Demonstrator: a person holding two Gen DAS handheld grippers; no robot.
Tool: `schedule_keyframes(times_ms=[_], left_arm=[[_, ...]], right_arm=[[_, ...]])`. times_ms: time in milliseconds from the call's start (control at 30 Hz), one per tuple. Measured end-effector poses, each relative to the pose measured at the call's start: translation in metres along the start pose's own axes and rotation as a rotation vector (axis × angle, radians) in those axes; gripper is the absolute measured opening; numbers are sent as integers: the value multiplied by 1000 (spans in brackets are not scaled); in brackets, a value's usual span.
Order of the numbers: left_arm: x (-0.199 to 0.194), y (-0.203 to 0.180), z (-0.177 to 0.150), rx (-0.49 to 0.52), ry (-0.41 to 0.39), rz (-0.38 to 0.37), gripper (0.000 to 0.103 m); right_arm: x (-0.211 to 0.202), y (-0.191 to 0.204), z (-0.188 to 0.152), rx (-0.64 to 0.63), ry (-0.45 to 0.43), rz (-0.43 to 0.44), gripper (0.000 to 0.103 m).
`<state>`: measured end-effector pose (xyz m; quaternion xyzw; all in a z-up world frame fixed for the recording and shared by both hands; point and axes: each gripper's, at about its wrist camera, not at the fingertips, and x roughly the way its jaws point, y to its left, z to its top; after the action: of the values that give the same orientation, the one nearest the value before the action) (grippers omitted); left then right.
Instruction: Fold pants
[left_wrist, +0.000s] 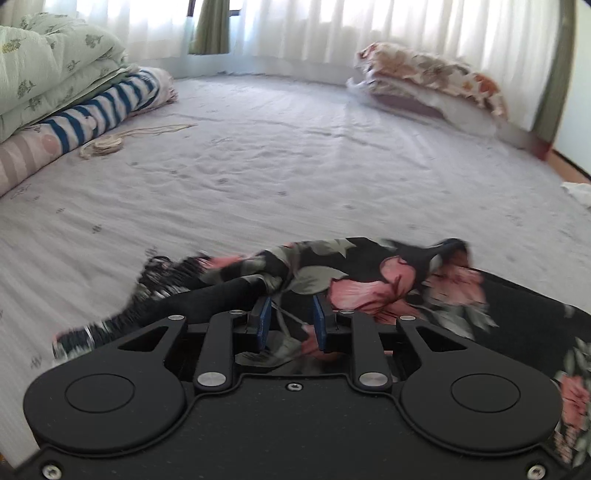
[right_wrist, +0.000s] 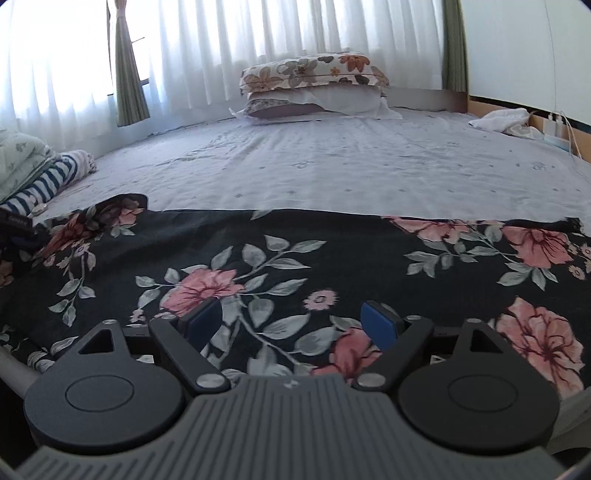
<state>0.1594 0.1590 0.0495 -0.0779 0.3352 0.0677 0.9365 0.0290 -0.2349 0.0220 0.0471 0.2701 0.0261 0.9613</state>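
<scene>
Black pants with pink flowers and grey-green leaves lie spread flat across the near part of the bed. In the left wrist view one end of the pants is bunched and raised in folds, its left edge blurred. My left gripper has its blue pads drawn close with a fold of that fabric between them. My right gripper hovers low over the flat floral cloth, open wide, with nothing pinched between its blue pads.
A pale lilac sheet covers the bed. Stacked flowered pillows sit at the far end by white curtains. A folded green quilt, a striped roll and a coiled cord lie at left. A white cloth lies far right.
</scene>
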Motion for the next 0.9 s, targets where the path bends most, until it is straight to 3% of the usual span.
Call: schedule_keyframes(times_ms=[200, 300, 433, 533, 633, 700, 800, 867, 900], left_arm=[[29, 40, 20, -64, 29, 29, 27], [27, 59, 26, -108, 33, 29, 36], [-12, 89, 27, -155, -57, -25, 61], [-46, 110, 20, -135, -108, -41, 70], [-71, 132, 9, -132, -120, -24, 70], [-81, 144, 0, -136, -108, -33, 70], [-87, 155, -13, -157, -78, -45, 70], [-90, 160, -22, -179, -61, -75, 69], [-91, 161, -29, -193, -52, -104, 69]], right_arm=[[7, 79, 1, -161, -37, 135, 91], [14, 127, -3, -271, -42, 215, 91], [22, 185, -16, -414, -45, 283, 91], [29, 213, -23, -462, -27, 340, 91], [36, 234, -26, -490, -18, 358, 88], [41, 246, -27, -498, -21, 361, 82], [49, 259, -26, -489, -31, 348, 63], [52, 264, -26, -481, -38, 334, 34], [53, 266, -26, -480, -42, 326, 28]])
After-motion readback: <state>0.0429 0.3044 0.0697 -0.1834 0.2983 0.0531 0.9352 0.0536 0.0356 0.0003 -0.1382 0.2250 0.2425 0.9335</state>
